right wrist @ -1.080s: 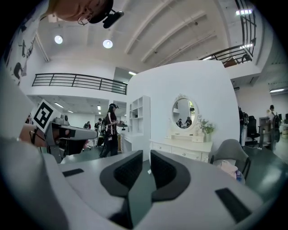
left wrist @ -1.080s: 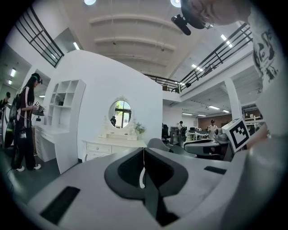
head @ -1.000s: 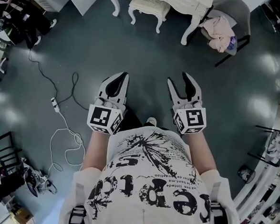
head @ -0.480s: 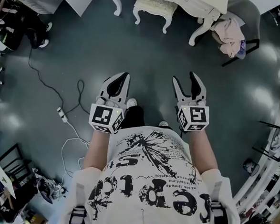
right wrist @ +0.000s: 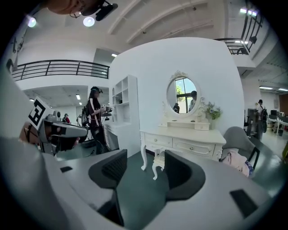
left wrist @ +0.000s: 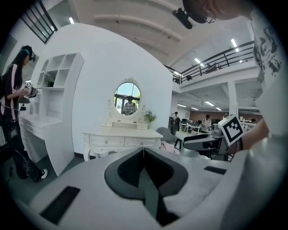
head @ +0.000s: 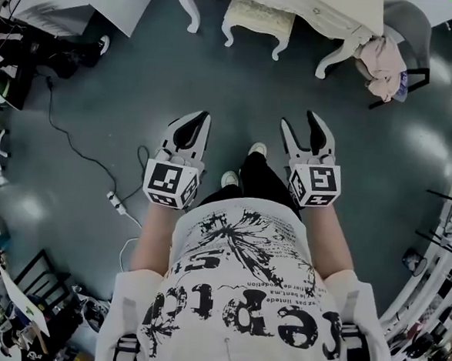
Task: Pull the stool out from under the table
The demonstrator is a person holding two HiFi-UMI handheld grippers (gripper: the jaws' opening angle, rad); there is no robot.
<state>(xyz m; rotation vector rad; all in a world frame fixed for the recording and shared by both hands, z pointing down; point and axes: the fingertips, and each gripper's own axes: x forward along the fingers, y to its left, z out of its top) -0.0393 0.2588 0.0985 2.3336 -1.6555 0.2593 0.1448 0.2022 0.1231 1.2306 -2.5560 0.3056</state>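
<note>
The white stool (head: 257, 17) with a cushioned top stands tucked under the white dressing table (head: 330, 12) at the top of the head view. Both grippers are held out in front of the person, well short of it over the dark floor. My left gripper (head: 201, 118) is shut, tips touching, nothing in it; its view shows the table (left wrist: 121, 140) but its own jaws hide the stool. My right gripper (head: 301, 124) stands open and has just been opening, with nothing between its jaws. The stool (right wrist: 158, 162) shows far off through the gap of the right gripper (right wrist: 144, 170), under the table (right wrist: 182, 140).
A grey chair with pink cloth (head: 385, 56) stands right of the table. A power strip on a cable (head: 116, 201) lies on the floor at left. A white shelf unit (right wrist: 126, 112) and a person (left wrist: 13, 112) stand left of the table. Racks line the right edge.
The person has walked toward the table: stool, table and chair have come nearer in the head view and the floor cable has slid back. The right jaws stand a little wider.
</note>
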